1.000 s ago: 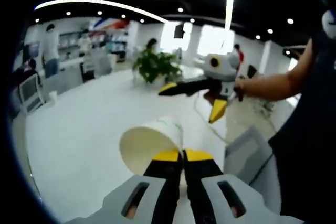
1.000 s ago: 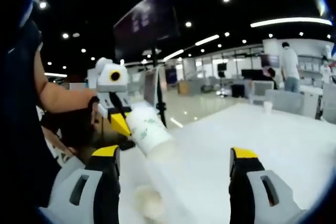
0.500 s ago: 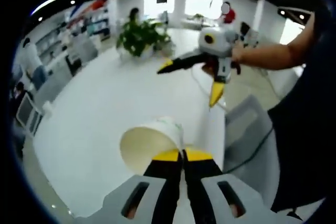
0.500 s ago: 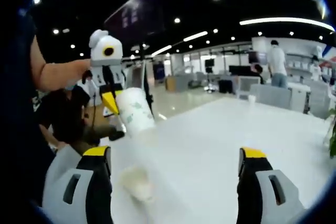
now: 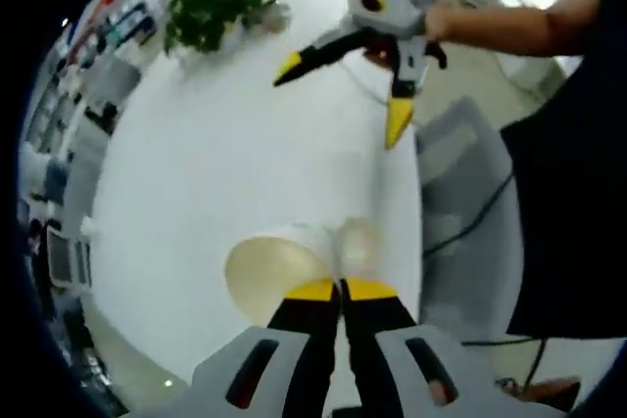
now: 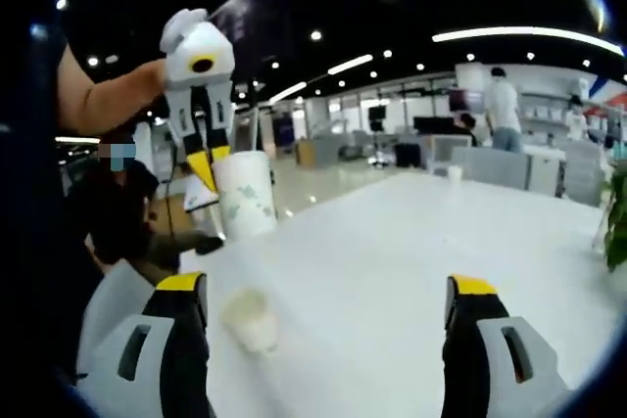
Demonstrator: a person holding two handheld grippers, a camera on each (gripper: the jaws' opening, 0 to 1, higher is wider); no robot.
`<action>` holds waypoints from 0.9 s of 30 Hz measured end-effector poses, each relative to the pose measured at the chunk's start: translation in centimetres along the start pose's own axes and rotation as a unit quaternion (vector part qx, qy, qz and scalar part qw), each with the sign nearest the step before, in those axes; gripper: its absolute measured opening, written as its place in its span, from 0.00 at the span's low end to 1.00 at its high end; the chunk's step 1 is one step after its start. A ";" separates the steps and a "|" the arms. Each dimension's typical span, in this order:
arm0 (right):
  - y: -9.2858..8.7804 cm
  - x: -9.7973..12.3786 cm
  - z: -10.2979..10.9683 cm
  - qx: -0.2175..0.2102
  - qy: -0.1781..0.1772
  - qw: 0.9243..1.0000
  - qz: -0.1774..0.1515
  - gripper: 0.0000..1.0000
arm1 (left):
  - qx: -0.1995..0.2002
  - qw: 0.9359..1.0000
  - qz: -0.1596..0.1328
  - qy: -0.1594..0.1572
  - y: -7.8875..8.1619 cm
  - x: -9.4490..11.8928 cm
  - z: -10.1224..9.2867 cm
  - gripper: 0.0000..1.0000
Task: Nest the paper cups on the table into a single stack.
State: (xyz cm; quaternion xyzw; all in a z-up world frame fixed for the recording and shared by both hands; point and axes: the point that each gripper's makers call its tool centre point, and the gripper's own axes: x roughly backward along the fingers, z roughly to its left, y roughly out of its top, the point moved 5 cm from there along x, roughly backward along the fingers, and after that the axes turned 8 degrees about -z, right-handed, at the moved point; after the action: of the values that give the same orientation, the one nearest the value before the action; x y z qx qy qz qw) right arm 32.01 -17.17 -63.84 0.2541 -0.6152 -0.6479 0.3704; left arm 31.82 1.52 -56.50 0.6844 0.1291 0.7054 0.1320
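White table [image 6: 392, 271] is bearing one paper cup [image 6: 250, 318], standing upright near its edge. My left gripper [image 5: 340, 289] is pinching a second cup [image 5: 269, 276] by the rim, hanging it above and just beyond the table cup. My right gripper [image 6: 328, 286] is spreading wide, holding nothing. Judgement: nesting is underway; next I am needing to align and lower.

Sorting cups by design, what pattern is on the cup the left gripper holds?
White paper cup with faint green speckles, clearest in the right gripper view.
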 end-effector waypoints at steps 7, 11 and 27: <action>-0.7 1.0 0.0 -0.006 -0.012 1.000 0.001 1.00 | -0.053 0.996 0.070 0.006 1.2 -1.6 -0.8 0.00; -0.8 1.5 0.0 -0.009 -0.019 1.000 -0.003 1.00 | -0.050 0.995 0.082 0.008 1.3 -2.2 -1.1 0.00; -1.1 2.3 0.4 -0.018 -0.025 0.999 -0.011 0.99 | -0.004 0.995 0.096 0.029 1.5 -1.3 -1.1 0.00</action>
State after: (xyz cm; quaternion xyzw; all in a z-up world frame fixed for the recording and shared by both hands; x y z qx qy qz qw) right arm 30.15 -18.83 -64.55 0.2379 -0.6097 -0.6688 0.3525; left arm 30.71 -0.35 -57.20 0.6723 0.0642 0.7348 0.0627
